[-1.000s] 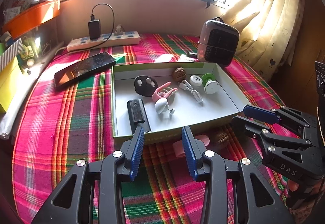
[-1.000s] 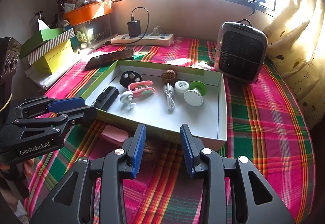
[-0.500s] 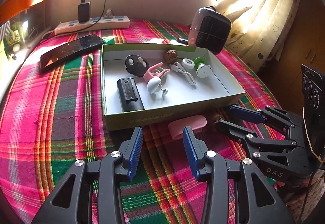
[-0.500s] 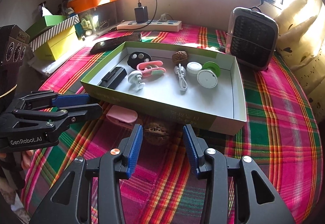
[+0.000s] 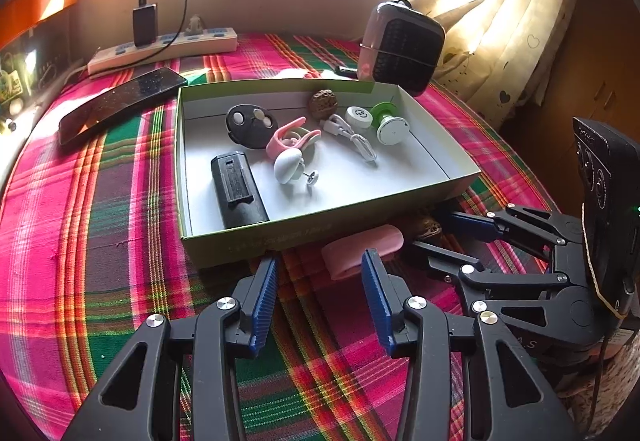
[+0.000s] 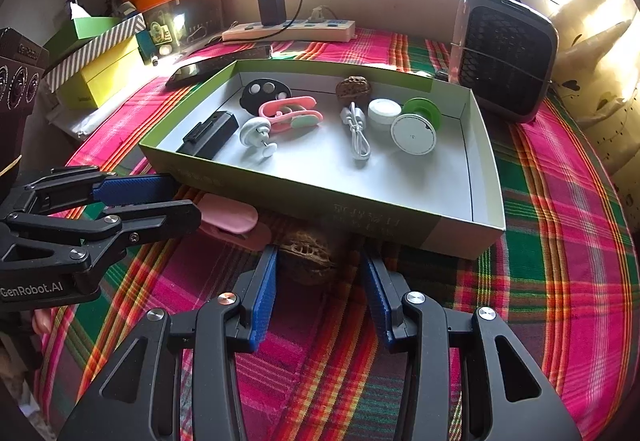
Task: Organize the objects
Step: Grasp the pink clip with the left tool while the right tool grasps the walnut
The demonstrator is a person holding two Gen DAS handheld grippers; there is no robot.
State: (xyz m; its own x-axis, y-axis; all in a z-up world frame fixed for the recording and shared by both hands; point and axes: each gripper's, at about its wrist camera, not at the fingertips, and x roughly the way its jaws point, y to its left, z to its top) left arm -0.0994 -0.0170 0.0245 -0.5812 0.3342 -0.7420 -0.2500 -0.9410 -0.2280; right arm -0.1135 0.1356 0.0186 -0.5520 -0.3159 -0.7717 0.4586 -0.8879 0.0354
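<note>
A green shallow box [image 5: 256, 241] [image 6: 280, 193] with a white inside holds several small items, among them a walnut [image 6: 354, 87] and a pink clip [image 6: 292, 113]. In front of the box on the cloth lie a pink case [image 5: 362, 245] [image 6: 228, 217] and a second walnut [image 6: 306, 253] [image 5: 426, 227]. My left gripper [image 5: 320, 261] [image 6: 176, 197] is open, its tips just short of the pink case. My right gripper [image 6: 319, 257] [image 5: 460, 237] is open and low over the cloth, with the loose walnut between its fingertips, not squeezed.
The table wears a plaid cloth [image 5: 100, 241]. A phone [image 5: 120, 101] lies left of the box, a power strip [image 5: 168, 49] runs along the back wall and a small heater [image 6: 504, 53] stands at the back right. Yellow and green boxes [image 6: 96, 69] sit at the far left.
Both grippers came nearer to the box front and their jaws widened a little. My right gripper sank, and the loose walnut now sits between its tips.
</note>
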